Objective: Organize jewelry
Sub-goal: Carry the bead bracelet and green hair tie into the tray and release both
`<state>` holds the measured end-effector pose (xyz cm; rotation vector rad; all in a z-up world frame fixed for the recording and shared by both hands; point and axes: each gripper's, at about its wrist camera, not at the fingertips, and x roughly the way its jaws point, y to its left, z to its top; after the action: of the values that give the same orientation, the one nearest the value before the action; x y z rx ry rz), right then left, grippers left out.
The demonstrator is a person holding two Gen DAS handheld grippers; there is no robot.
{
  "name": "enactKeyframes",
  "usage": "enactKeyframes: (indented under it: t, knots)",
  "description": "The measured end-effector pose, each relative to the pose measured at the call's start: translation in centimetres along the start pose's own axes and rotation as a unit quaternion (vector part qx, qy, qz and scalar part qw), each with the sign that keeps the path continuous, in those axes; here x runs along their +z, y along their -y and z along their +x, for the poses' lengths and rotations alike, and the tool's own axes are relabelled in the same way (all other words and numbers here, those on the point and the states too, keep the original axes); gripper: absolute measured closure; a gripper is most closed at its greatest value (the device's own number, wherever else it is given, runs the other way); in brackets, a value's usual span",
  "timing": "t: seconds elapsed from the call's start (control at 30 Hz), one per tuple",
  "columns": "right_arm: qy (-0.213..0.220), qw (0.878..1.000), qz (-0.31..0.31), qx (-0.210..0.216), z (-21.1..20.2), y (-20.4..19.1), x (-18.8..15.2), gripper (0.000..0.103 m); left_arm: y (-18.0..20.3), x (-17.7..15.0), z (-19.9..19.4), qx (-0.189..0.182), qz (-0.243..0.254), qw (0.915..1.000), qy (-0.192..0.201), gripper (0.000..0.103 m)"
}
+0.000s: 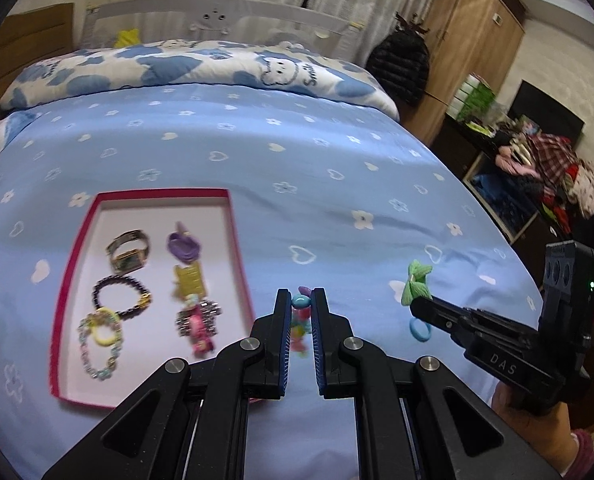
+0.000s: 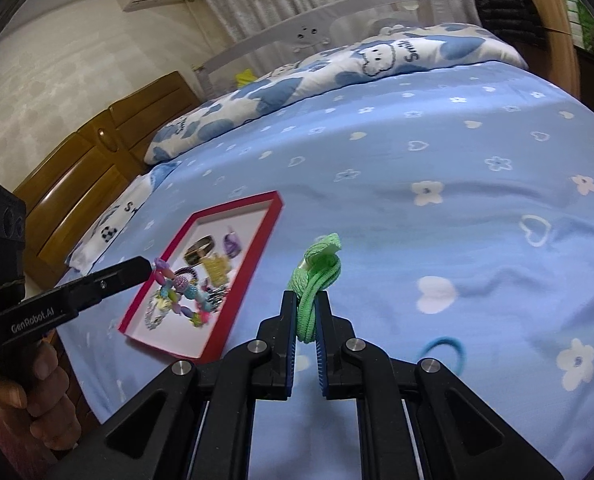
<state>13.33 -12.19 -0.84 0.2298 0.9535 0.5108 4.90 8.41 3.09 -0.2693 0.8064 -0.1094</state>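
A red-rimmed box (image 1: 73, 280) with a white floor lies on the blue bedspread and holds a gold watch (image 1: 128, 251), a dark bead bracelet (image 1: 117, 292), a purple hair tie (image 1: 183, 245) and several other pieces. My left gripper (image 1: 300, 300) is shut on a colourful bead bracelet (image 1: 300, 322) and holds it above the bed, right of the box. In the right wrist view the bracelet (image 2: 179, 292) hangs over the box (image 2: 201, 276). My right gripper (image 2: 308, 300) is shut on a green bow hair tie (image 2: 317, 276), also in the left wrist view (image 1: 416, 283).
A blue hair ring (image 2: 443, 350) lies on the bedspread right of my right gripper; it also shows in the left wrist view (image 1: 419, 330). A cloud-print pillow (image 1: 197, 68) lies at the head of the bed. Wardrobe and cluttered shelves (image 1: 537, 168) stand to the right.
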Motion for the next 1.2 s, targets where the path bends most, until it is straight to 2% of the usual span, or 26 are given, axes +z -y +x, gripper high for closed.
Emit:
enactKeyframes:
  t: [0.6,1.2]
  knots:
    - [-0.036,0.997,-0.049,0.056,3.6,-6.5,-0.9,0.095,-5.1,-1.6,-2.5,0.032,-0.055,0.9980,0.006,0.095]
    - [-0.103,0.987,-0.094,0.079,9.3,-10.8,-2.6,0.095,-9.4,-2.2,-1.1,0.046,-0.104,0.9935,-0.007,0.095]
